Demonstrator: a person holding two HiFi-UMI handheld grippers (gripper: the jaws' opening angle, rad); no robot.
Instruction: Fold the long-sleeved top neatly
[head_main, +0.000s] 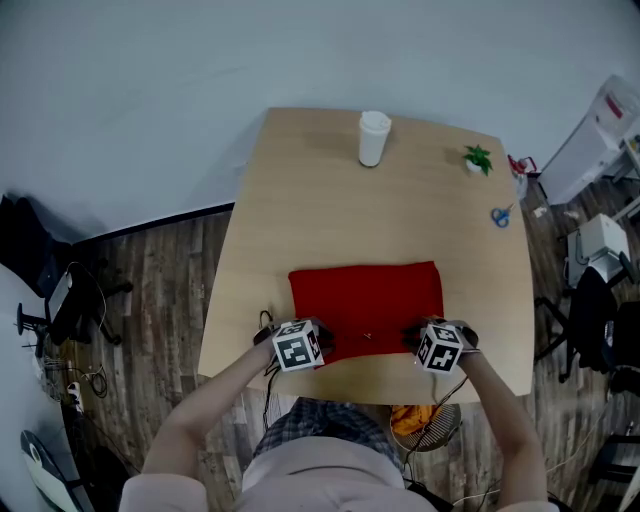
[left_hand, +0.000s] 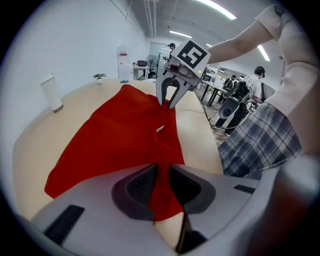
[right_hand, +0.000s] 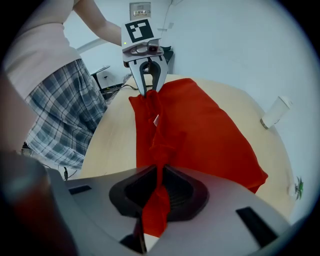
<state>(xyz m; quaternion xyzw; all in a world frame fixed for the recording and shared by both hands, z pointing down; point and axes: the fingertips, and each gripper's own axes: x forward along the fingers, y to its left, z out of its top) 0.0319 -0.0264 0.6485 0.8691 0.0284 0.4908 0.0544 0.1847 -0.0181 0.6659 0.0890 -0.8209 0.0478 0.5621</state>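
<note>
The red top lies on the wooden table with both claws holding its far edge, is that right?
Not the far edge. The left claw and right claw hold the red top on the wooden table by its near edge, the one closest to the person, as the head view shows.
</note>
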